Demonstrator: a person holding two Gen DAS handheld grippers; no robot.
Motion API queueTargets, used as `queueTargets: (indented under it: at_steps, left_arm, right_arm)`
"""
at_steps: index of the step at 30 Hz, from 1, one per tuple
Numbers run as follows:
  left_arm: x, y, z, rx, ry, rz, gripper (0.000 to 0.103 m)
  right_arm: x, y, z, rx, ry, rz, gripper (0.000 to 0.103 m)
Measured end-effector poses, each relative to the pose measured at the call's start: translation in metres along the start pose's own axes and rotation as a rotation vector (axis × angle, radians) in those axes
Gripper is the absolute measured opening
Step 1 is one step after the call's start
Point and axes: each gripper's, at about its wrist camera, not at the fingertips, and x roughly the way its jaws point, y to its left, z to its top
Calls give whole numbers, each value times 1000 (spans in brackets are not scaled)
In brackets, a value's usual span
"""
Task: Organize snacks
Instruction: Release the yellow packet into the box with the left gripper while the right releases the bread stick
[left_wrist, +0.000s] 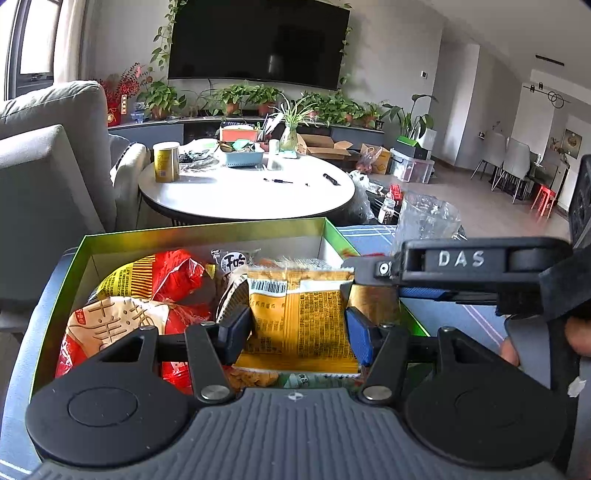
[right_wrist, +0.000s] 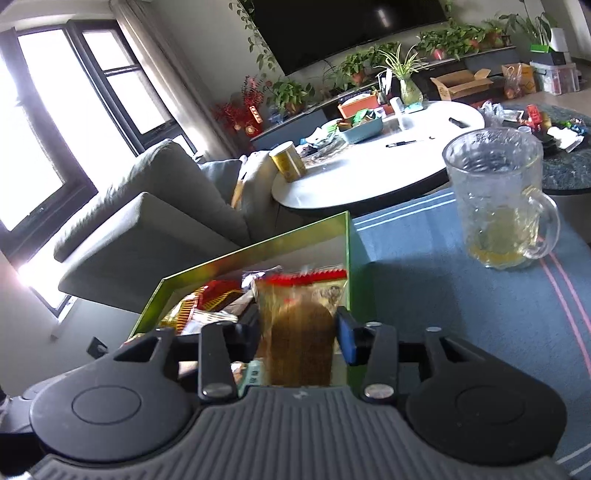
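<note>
Left gripper (left_wrist: 298, 326) pinches a yellow-orange foil snack packet (left_wrist: 301, 317) with barcode, over the green cardboard box (left_wrist: 207, 230). Right gripper (right_wrist: 299, 334), embossed "DAS", has a clear red-topped packet (right_wrist: 301, 317) between its jaws; contact indeterminable.

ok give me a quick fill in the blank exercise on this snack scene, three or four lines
1. The snack packets lie inside a ____ box with a shiny rim.
2. Between the fingers of the left gripper is a ____ packet with a barcode.
3. The glass mug stands on a ____ cloth with stripes.
4. On the round white table stands a ____ can.

Missing words: green; yellow; blue; yellow
</note>
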Motion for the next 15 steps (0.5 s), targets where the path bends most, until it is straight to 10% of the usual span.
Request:
queueTargets:
  at_steps: [15]
  left_arm:
    - [-16,3,-5,-16,-28,10,53]
  right_arm:
    - [-29,2,-3,-9,-71,-20,61]
